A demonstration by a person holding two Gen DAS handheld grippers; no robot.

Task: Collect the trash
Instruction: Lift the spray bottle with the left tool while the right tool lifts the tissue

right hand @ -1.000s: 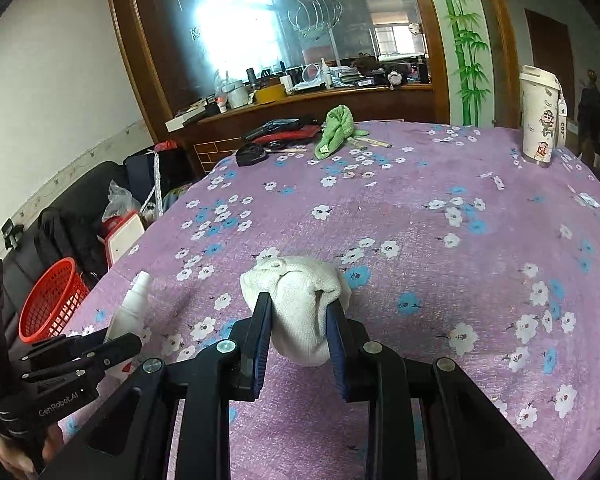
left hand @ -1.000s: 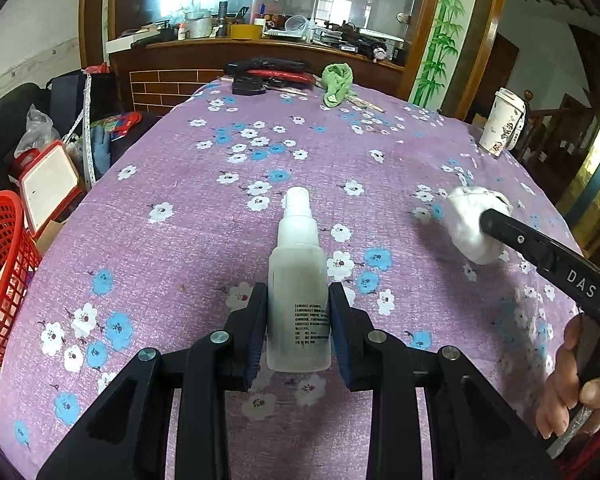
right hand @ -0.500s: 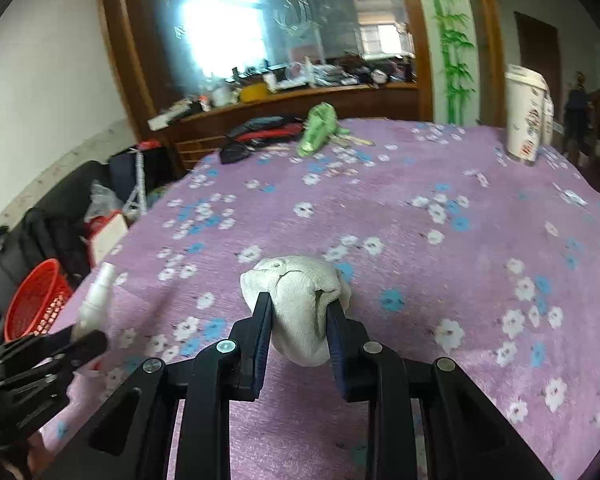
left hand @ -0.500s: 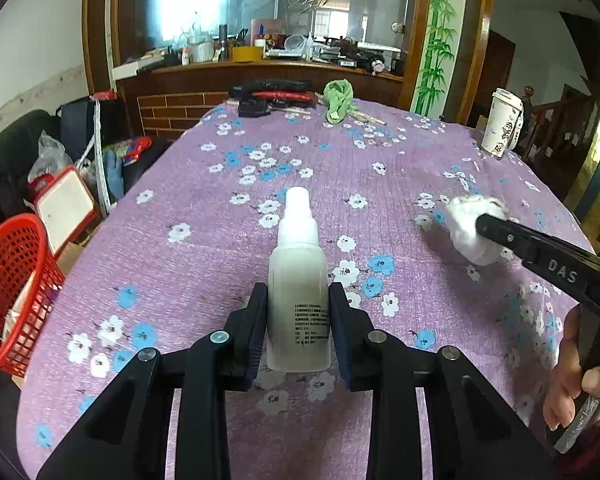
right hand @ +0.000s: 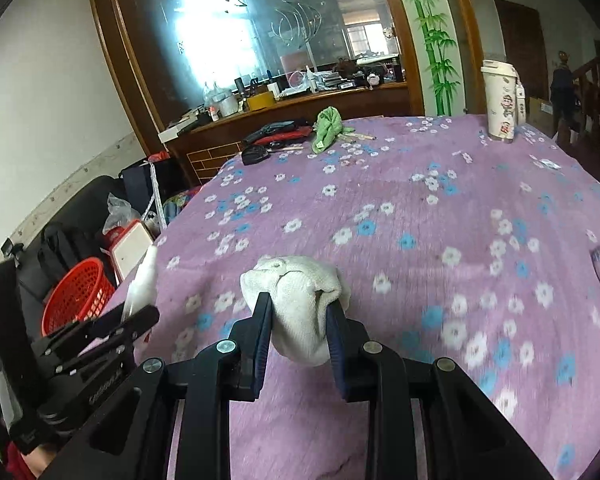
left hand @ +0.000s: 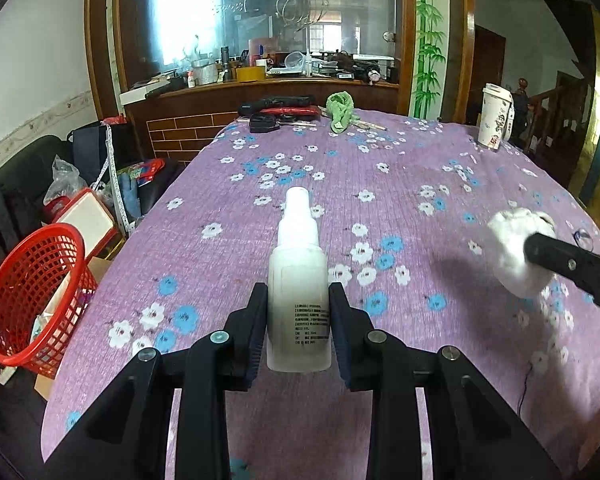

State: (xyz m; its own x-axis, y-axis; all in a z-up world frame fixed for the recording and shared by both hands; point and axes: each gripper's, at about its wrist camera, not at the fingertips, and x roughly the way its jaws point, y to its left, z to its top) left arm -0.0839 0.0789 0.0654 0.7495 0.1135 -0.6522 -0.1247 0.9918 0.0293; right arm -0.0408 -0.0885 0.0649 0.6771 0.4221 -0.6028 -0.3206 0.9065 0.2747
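Between left gripper (left hand: 298,326) pads: white spray bottle (left hand: 299,284), clamped, lifted for disposal. In right gripper (right hand: 299,330): wadded white cloth (right hand: 298,306), pinched likewise. Below table edge, left: red mesh basket (left hand: 32,296), probable trash destination. Beyond: floral purple tablecloth (left hand: 380,184).

Left hand-held gripper (left hand: 299,328) clamped on its load, right hand-held gripper (right hand: 300,326) likewise clamped, both raised

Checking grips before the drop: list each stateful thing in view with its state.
left gripper: shut on spray bottle
spray bottle: capped, held clear of the table
right gripper: shut on white cloth wad
white cloth wad: bunched, pinched between the jaws
red basket: upright, trash inside
paper cup: upright, lidded
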